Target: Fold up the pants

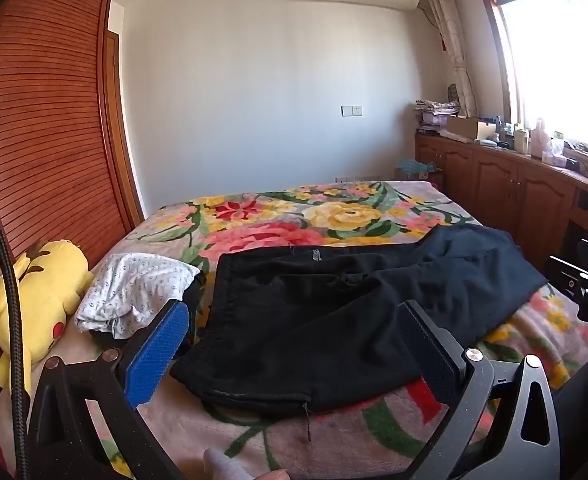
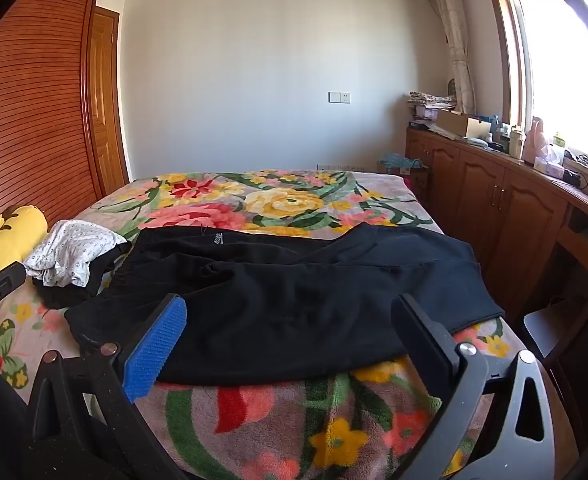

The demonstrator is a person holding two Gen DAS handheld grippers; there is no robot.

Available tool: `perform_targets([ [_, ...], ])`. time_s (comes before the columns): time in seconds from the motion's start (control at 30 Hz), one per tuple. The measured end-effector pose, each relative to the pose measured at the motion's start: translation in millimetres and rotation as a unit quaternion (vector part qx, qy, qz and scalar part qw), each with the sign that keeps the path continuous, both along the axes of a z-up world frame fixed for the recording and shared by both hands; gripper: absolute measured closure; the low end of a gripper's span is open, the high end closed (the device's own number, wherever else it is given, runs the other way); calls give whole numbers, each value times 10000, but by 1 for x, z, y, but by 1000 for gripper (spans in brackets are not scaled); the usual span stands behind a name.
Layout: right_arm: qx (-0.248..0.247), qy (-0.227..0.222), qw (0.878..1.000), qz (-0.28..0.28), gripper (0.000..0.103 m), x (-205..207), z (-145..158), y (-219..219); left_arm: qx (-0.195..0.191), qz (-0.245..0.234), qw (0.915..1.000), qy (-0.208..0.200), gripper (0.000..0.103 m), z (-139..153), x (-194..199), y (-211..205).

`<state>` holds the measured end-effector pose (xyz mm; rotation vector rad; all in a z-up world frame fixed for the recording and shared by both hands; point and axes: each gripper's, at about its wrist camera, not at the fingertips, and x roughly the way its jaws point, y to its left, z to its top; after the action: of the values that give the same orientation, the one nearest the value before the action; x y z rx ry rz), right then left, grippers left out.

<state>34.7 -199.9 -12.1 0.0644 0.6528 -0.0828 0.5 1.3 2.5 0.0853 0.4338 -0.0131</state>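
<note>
Across the floral blanket (image 1: 278, 216), black pants (image 1: 334, 300) lying lengthwise left-to-right; waistband nearer left gripper (image 1: 294, 336), legs nearer right gripper (image 2: 290, 332); both wide open, empty.

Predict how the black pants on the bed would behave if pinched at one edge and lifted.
The black pants lie in soft creases, so they would probably droop. On the fleecy floral blanket they would likely drag rather than slide.

Black pants (image 1: 358, 312) with a small white logo lie across a blanket (image 1: 254, 224) patterned with large pink, yellow and red flowers and green leaves. At the left of the frame sit a bright yellow plush toy (image 1: 42, 284) with a red cheek and a white cloth (image 1: 134, 292) with small grey dots. The wardrobe (image 1: 46, 120) is reddish-brown wood, the wall (image 1: 274, 100) white.
</note>
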Motion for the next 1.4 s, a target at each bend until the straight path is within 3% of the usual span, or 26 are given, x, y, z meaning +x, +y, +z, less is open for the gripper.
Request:
perform_targets([
  [1.4,16,5,10000,1,1,0,0,-1,56,-5,10000,-81,0,-3,-1,-2],
])
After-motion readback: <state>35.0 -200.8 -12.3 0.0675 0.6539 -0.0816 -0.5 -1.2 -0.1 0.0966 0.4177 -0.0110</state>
